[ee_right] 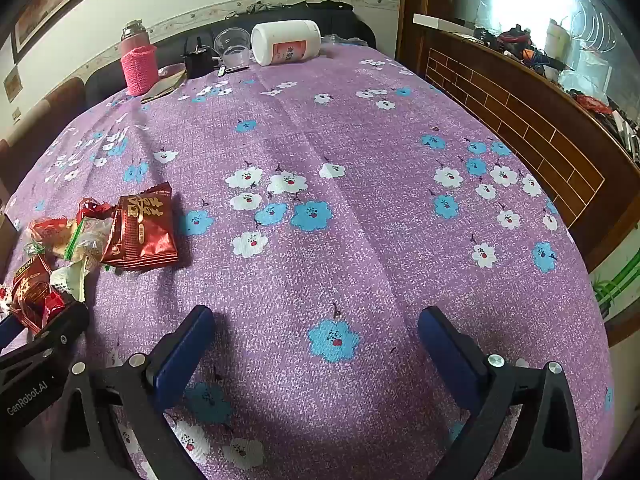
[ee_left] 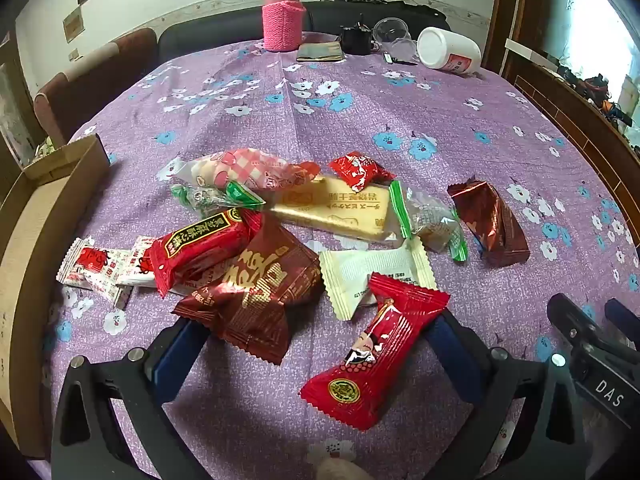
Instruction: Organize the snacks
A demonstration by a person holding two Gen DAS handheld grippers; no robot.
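Observation:
Several wrapped snacks lie in a loose heap on the purple flowered tablecloth (ee_left: 360, 112). In the left wrist view my left gripper (ee_left: 316, 332) hangs wide open over the near end of the heap. A bright red packet (ee_left: 372, 356) and a dark red packet with gold print (ee_left: 256, 292) lie between its blue fingers, untouched. Beyond them lie a cream packet (ee_left: 376, 272), a gold biscuit pack (ee_left: 332, 208) and a brown foil packet (ee_left: 490, 220). My right gripper (ee_right: 316, 340) is wide open above bare cloth, right of the heap (ee_right: 80, 240), nothing between its fingers.
An open cardboard box (ee_left: 28, 240) stands at the table's left edge. At the far edge stand a flask in a pink knitted sleeve (ee_left: 282, 12), a clear cup (ee_left: 392, 36), a small black object (ee_left: 356, 38) and a toppled white jar (ee_left: 448, 50). A wooden ledge (ee_right: 520, 120) borders the right side.

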